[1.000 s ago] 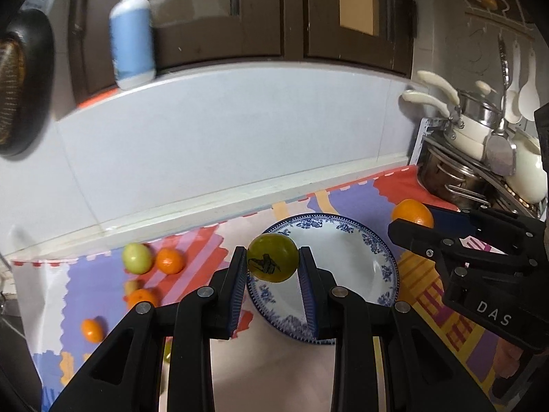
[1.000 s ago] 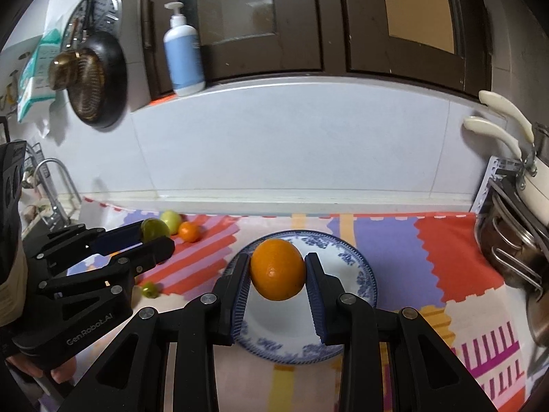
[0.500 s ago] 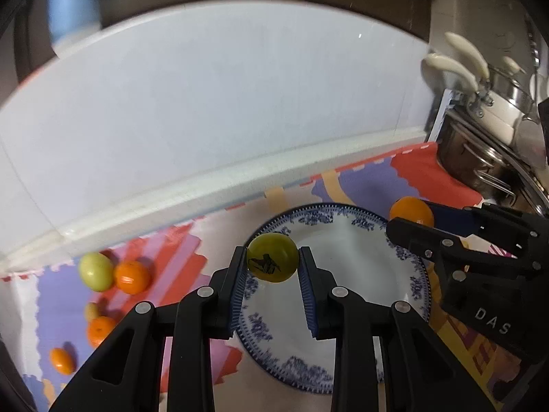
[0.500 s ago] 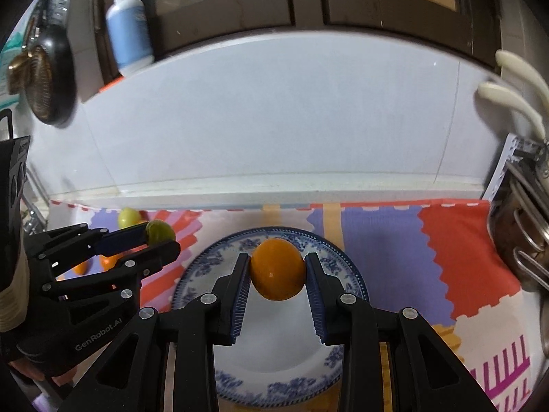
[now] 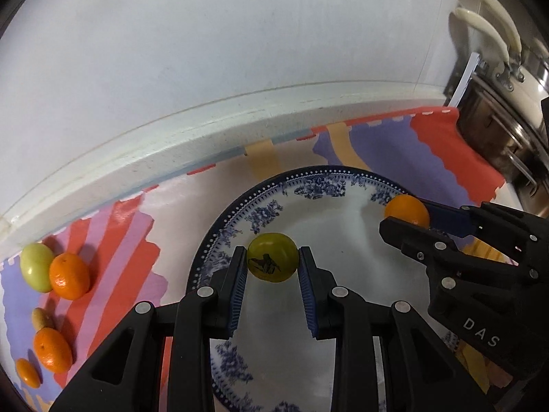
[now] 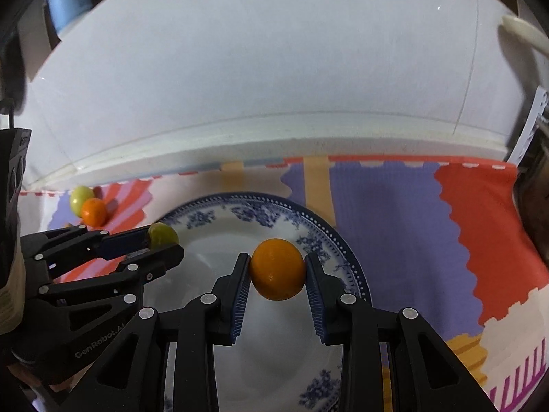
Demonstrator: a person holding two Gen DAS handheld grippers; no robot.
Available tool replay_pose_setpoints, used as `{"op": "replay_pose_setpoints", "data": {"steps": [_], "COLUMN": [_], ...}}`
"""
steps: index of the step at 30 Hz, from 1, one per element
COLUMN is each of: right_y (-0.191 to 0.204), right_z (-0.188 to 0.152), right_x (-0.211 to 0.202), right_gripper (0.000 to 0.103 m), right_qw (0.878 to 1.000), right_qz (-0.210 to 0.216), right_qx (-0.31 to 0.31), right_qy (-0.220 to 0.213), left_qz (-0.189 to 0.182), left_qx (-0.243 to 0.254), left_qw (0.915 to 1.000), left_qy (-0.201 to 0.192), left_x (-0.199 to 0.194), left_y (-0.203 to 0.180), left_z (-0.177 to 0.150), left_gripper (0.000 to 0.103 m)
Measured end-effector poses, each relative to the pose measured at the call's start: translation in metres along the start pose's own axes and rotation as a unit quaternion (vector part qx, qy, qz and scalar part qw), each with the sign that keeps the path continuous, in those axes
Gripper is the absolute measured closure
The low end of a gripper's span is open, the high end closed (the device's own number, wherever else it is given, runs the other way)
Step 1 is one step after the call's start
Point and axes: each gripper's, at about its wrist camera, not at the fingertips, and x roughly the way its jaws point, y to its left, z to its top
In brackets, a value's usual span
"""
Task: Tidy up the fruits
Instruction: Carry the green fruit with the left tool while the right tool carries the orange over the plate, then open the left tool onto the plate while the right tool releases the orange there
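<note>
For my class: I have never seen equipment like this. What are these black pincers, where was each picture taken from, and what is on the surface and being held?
No robot here: a person holds a two-finger tool in each hand, each with a camera looking along its fingers. In the left camera's picture, the left gripper is shut on a green fruit over the plate. In the right camera's picture, the right gripper is shut on an orange over the same plate. Each tool shows from the side in the other's picture. More fruit lies on the colourful mat.
</note>
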Motion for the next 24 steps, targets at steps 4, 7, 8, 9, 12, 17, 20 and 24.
{"op": "replay_pose_setpoints", "data": {"steps": [4, 7, 8, 9, 12, 17, 20, 24], "right_y": [0.000, -0.001, -0.001, -0.001, -0.002, 0.003, 0.003, 0.009], "right_z": [-0.003, -0.005, -0.005, -0.006, -0.006, -0.006, -0.006, -0.006], "right_x": [0.009, 0.014, 0.014, 0.015, 0.015, 0.012, 0.004, -0.019], "right_gripper": [0.070, 0.070, 0.070, 0.070, 0.070, 0.069, 0.069, 0.069], "right_qw": [1.000, 1.000, 1.000, 1.000, 1.000, 1.000, 1.000, 1.000], "right_qz": [-0.007, -0.006, -0.007, -0.007, -0.007, -0.011, -0.012, -0.020], "right_qx": [-0.003, -0.004, -0.005, -0.006, -0.005, -0.010, -0.010, -0.012], "right_qy": [0.011, 0.016, 0.017, 0.017, 0.017, 0.011, 0.011, -0.010], "left_qz": [-0.001, -0.001, -0.001, -0.001, 0.005, 0.010, 0.010, 0.016], "left_qx": [0.005, 0.003, 0.003, 0.004, 0.005, 0.008, 0.003, -0.002], "left_qw": [0.9999, 0.9999, 0.9999, 0.9999, 1.0000, 0.9999, 0.9998, 0.9989], "left_qy": [0.012, 0.014, 0.012, 0.011, 0.004, -0.003, -0.014, -0.043], "left_x": [0.009, 0.011, 0.011, 0.010, 0.008, 0.000, -0.014, -0.042], "left_y": [-0.003, -0.003, -0.002, -0.002, -0.002, 0.000, 0.003, 0.003], "left_z": [0.000, -0.001, -0.001, -0.001, 0.000, -0.001, -0.003, -0.006], "left_gripper": [0.073, 0.073, 0.073, 0.071, 0.067, 0.066, 0.065, 0.057]}}
